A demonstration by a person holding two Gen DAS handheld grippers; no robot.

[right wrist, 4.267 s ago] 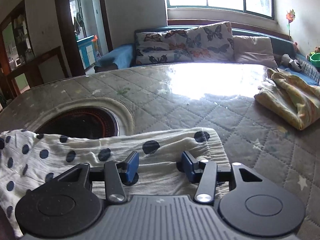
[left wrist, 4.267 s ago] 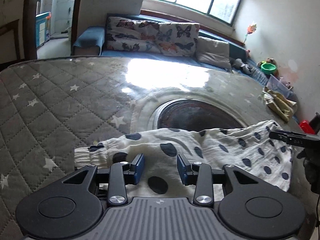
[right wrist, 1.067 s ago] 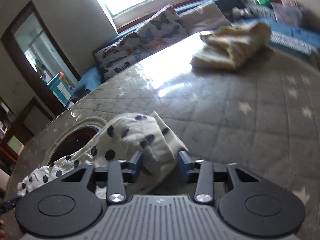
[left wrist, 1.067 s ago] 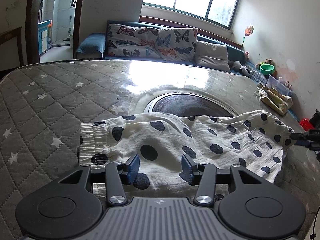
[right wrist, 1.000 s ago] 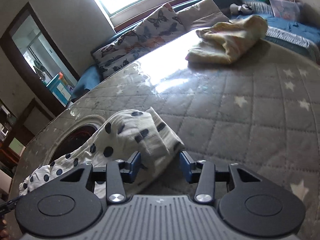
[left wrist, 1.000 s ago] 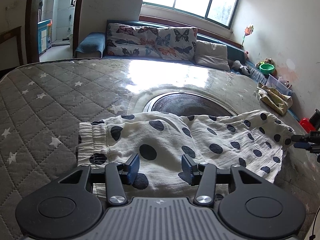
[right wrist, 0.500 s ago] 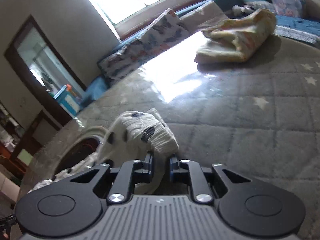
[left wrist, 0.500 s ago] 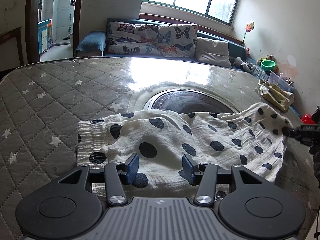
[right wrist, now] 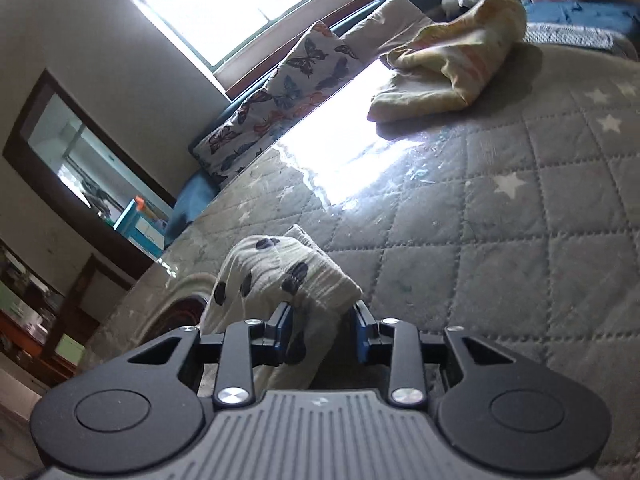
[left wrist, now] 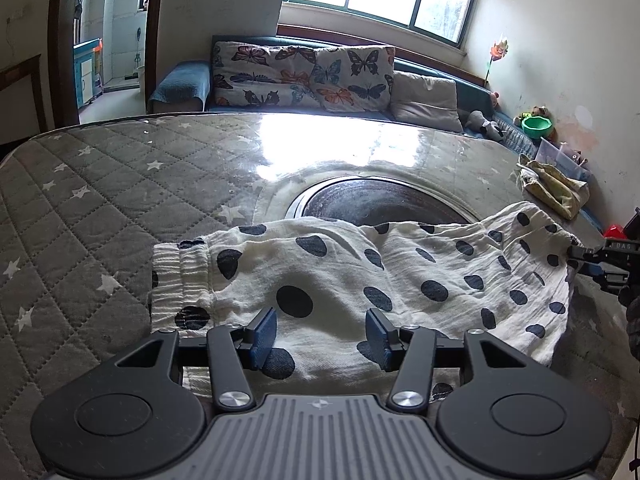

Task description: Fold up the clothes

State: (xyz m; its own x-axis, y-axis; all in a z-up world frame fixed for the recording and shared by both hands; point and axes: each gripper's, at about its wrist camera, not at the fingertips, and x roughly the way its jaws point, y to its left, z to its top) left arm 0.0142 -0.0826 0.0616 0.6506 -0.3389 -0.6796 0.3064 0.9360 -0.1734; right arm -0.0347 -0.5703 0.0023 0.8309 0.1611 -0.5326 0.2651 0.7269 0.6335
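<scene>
White trousers with dark polka dots [left wrist: 360, 280] lie across the quilted grey table cover [left wrist: 100, 200], elastic waistband to the left. My left gripper [left wrist: 322, 338] is open, its blue pads hovering over the near edge of the cloth. My right gripper [right wrist: 322, 332] holds the trouser cuff end [right wrist: 288, 272] between its pads, which stand partly apart with bunched cloth between them. That end is lifted off the table. The right gripper also shows at the far right of the left wrist view [left wrist: 600, 260], at the cloth's edge.
A folded yellow garment [right wrist: 452, 64] lies on the table's far right, also in the left wrist view [left wrist: 556, 192]. A dark round inset [left wrist: 372, 208] sits in the table's middle behind the trousers. A sofa with butterfly cushions [left wrist: 304, 76] stands beyond the table.
My right gripper closed on the trouser cuff, then its jaws widened a little while it lifted and tilted the cloth. My left gripper stayed open and barely moved.
</scene>
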